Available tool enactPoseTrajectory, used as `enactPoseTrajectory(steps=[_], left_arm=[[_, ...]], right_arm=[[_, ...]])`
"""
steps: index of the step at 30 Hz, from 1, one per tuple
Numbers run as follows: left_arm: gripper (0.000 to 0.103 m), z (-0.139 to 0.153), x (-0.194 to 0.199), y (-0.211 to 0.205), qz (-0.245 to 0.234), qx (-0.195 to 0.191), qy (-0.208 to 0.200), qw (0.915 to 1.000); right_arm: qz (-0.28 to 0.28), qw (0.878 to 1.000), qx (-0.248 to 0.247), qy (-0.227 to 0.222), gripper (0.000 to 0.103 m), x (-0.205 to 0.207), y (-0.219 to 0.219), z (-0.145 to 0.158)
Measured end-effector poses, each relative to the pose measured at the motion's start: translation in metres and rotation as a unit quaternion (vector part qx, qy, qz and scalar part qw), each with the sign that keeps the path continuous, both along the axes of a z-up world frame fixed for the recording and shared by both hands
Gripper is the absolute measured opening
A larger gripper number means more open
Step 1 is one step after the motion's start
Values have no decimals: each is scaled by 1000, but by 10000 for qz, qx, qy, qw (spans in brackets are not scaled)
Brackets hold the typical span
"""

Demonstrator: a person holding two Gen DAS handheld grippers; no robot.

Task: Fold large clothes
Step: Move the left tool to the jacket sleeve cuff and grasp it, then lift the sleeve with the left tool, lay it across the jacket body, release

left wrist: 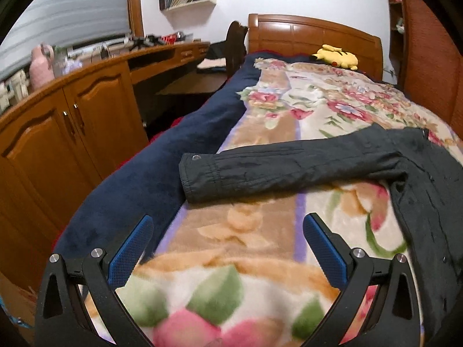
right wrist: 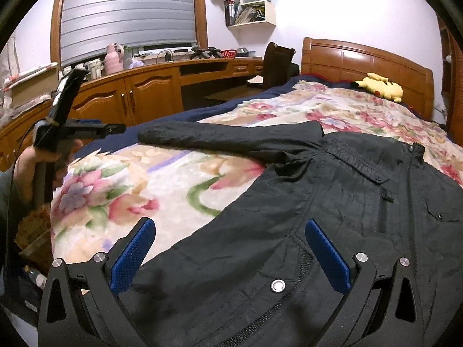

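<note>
Across the bed [left wrist: 249, 231] lay a limp jacket [right wrist: 332, 202]; I judged its sleeve cuff [left wrist: 199, 173] easiest to pinch, with both the left gripper [left wrist: 228, 248] and right gripper [right wrist: 230, 253] spread wide, empty.

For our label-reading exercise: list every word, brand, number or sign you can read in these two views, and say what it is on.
None can be read.
Book spines on the wall shelf: too small and blurred.
Paper bag on that shelf: print too faint.
Black jacket: no lettering shows on it or its snaps.

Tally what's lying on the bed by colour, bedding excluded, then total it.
Black: 1, the jacket, spread flat with one sleeve stretched sideways.
Yellow: 1, the plush toy by the headboard.
Total: 2.
</note>
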State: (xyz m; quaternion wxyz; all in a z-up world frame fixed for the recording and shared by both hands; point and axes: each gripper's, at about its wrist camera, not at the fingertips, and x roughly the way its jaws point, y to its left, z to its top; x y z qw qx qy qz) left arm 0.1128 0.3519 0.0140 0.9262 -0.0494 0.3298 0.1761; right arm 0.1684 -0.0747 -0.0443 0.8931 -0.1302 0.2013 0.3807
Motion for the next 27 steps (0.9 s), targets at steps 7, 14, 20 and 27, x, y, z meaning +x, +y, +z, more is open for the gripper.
enactPoseTrajectory(steps=[7,14,20,27], left_arm=[[103,-9,32,33,107,-373,12,9992],[95,-22,67,62,236,-939,224,9950],[70,-32,81,80,478,-1309,259,9899],[70,-54,90,99,828,-1802,463,9791]], right_arm=[[-71,10000,1,13,103,11,-23,0],[-87,9999,-99,68,103,17,-25,0],[-90,9997,-219,9,103,5,7,-4],[-88,9996,-268,86,103,-2,35,-3]])
